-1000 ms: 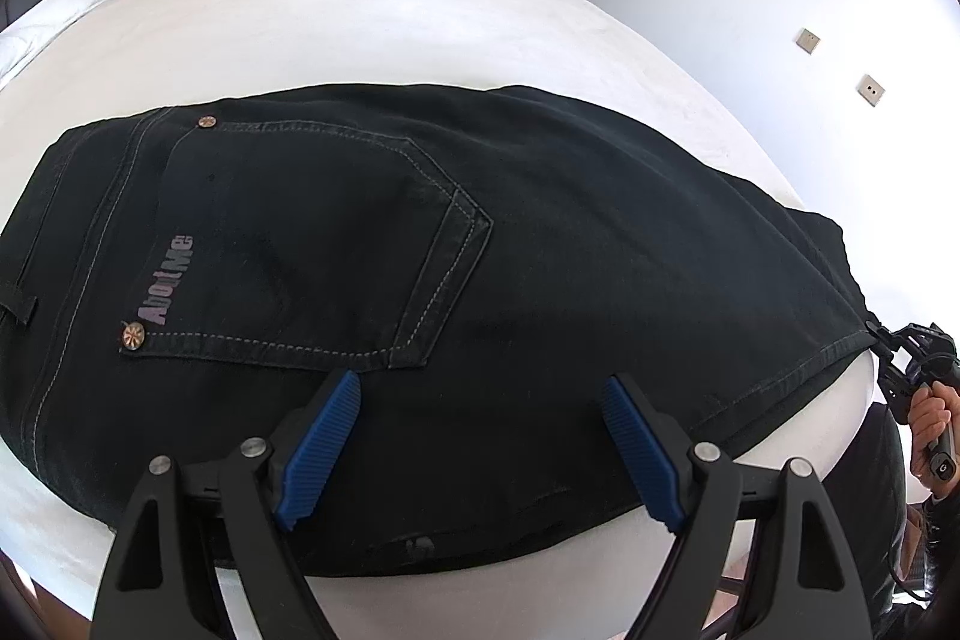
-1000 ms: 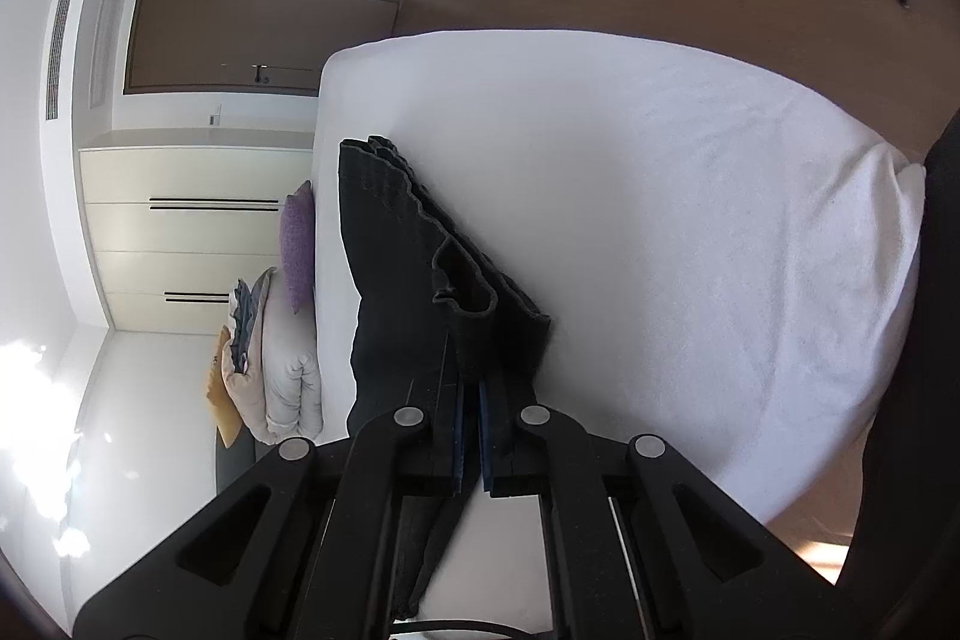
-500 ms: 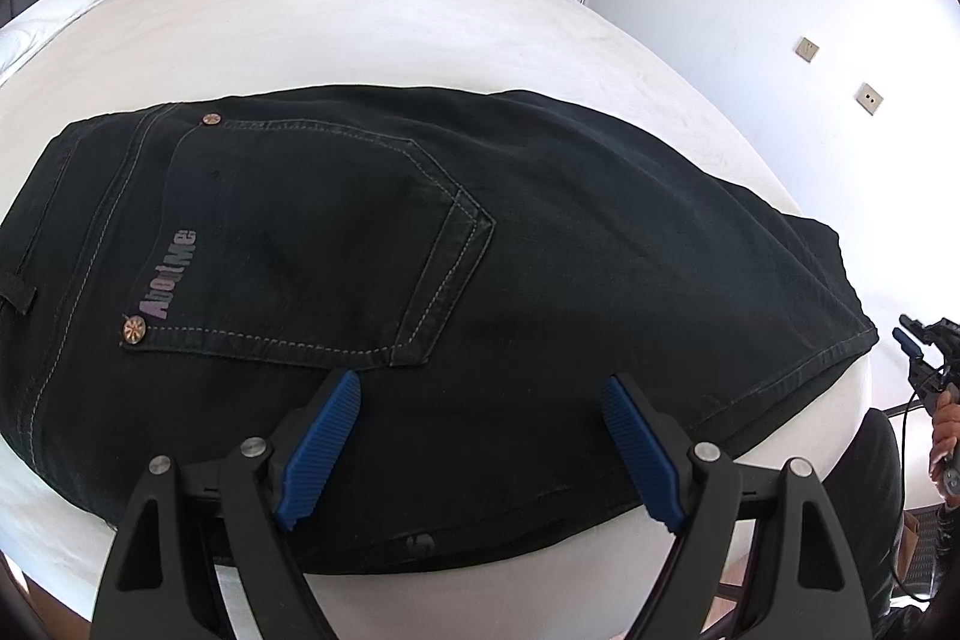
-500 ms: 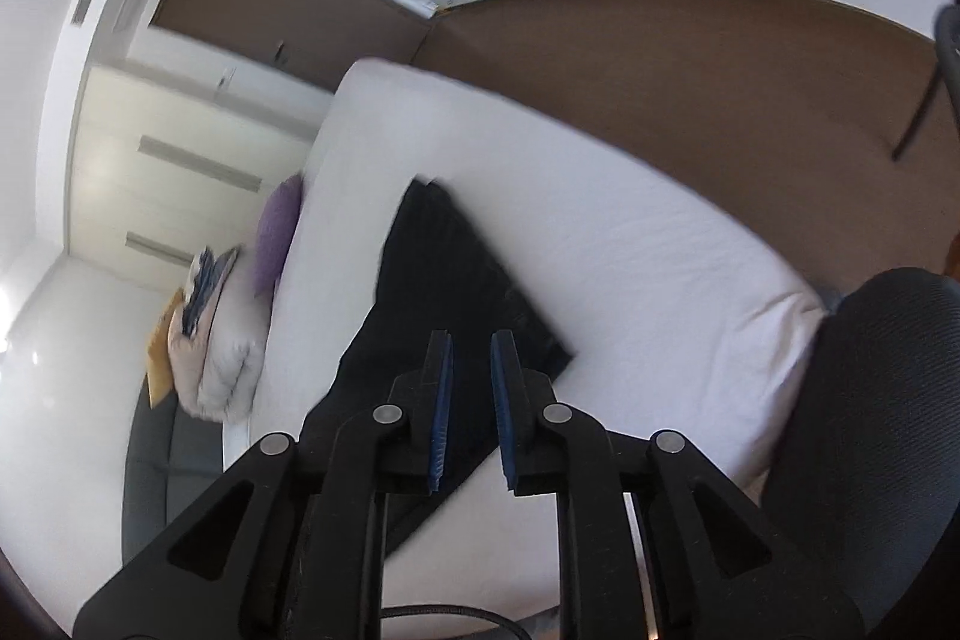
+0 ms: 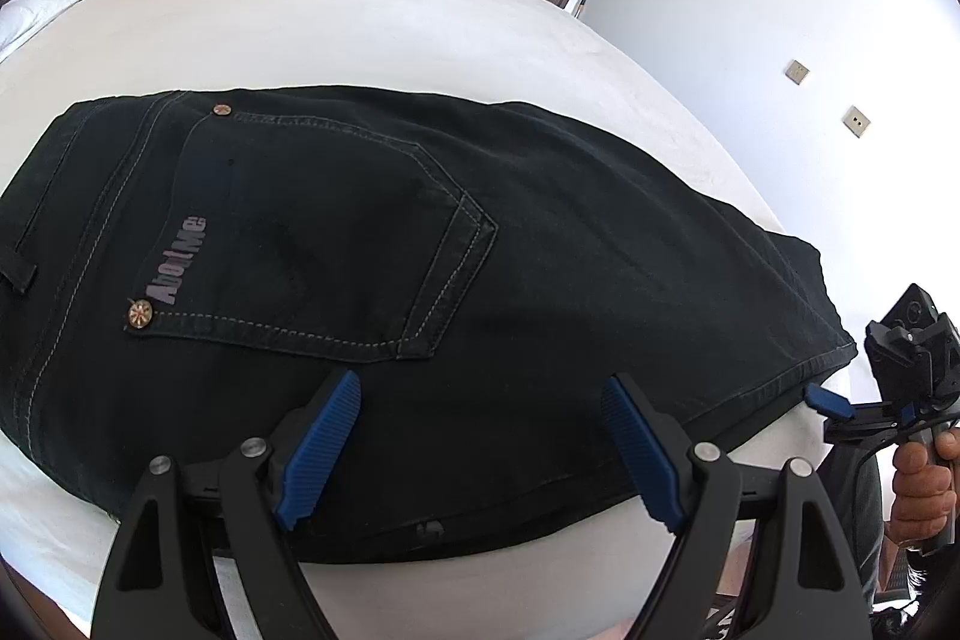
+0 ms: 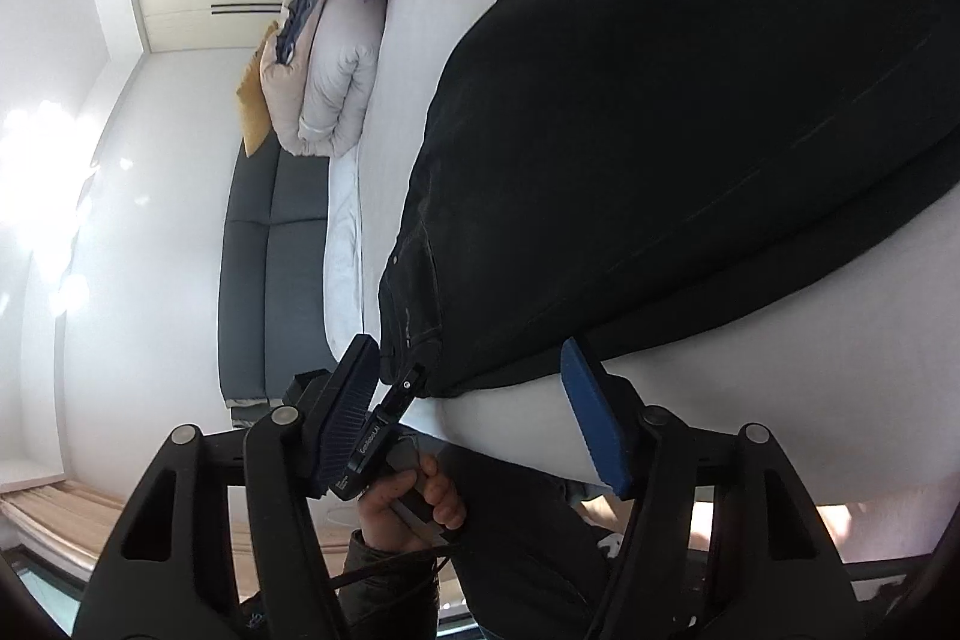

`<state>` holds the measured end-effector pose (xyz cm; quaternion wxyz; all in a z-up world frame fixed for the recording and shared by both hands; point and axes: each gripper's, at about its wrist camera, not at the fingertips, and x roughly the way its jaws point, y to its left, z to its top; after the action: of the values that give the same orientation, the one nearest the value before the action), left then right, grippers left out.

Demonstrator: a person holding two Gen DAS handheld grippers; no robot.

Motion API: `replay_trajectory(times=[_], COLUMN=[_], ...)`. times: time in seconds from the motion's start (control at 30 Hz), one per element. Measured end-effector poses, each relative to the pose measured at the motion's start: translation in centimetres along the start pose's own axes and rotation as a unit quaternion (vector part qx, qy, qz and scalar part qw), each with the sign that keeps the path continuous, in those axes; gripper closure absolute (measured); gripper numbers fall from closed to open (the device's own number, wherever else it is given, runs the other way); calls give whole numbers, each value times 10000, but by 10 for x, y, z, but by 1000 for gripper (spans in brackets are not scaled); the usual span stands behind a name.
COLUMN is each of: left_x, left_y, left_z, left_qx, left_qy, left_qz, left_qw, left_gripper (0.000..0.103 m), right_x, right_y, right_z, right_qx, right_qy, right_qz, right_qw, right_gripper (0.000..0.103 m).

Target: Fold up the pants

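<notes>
Nearest me, at the bed's (image 5: 420, 40) front edge, I hold my left gripper (image 5: 480, 448) and right gripper (image 6: 474, 418) with fingers apart, empty. Beyond lie the folded pants (image 5: 420, 250): heavy, limp denim; I'd pinch the thick hem.

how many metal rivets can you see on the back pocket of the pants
2. One rivet sits at the far top corner of the back pocket; the other rivet is at the near top corner, beside the lettering. More may be hidden on the pants underside.
</notes>
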<state>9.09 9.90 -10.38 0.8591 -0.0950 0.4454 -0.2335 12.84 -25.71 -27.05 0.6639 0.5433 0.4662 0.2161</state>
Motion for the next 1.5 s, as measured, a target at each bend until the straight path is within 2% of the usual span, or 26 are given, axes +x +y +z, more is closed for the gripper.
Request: replay_trajectory(times=[0.17, 0.27, 0.4, 0.73, 0.8, 0.87, 0.93, 1.07, 1.33, 1.4, 1.5], left_x=[-1, -1, -2, -1, -1, 0, 0, 0, -6, -11, -19], left_y=[3, 3, 4, 1, 1, 0, 0, 0, 2, 0, -3], left_z=[-1, -2, -2, -1, -1, -1, -1, 0, -1, 0, 6], left_qx=[-51, -63, -83, -62, -66, -69, -67, -69, -87, -125, -333], left_qy=[-22, -32, -43, -37, -37, -34, -30, -17, -23, -122, -379], left_qz=[-69, -89, -101, -63, -69, -69, -68, -70, 18, 73, -38], left_qw=[10000, 9999, 9999, 10000, 9999, 9999, 10000, 10000, 10000, 9998, 9987], left_gripper=[19, 19, 19, 19, 19, 19, 19, 19, 22, 21, 22], right_x=[49, 67, 79, 102, 106, 108, 111, 106, 101, 102, 102], right_y=[-1, -5, -5, -7, -12, -19, -25, -19, -23, -23, -27], right_z=[-5, -4, -7, -6, -5, -3, -4, -12, -27, -25, -21], right_qx=[131, 258, 310, 717, 815, 935, 880, 485, 363, 319, 462], right_qy=[363, 450, 591, 575, 582, 579, 581, 501, 401, 451, 494], right_qz=[-88, -33, -49, -111, -76, -84, -230, -371, -359, -335, -127], right_qw=[9992, 9987, 9978, 9957, 9949, 9939, 9942, 9969, 9979, 9979, 9976], right_gripper=[41, 46, 46, 49, 62, 86, 101, 102, 102, 102, 101])
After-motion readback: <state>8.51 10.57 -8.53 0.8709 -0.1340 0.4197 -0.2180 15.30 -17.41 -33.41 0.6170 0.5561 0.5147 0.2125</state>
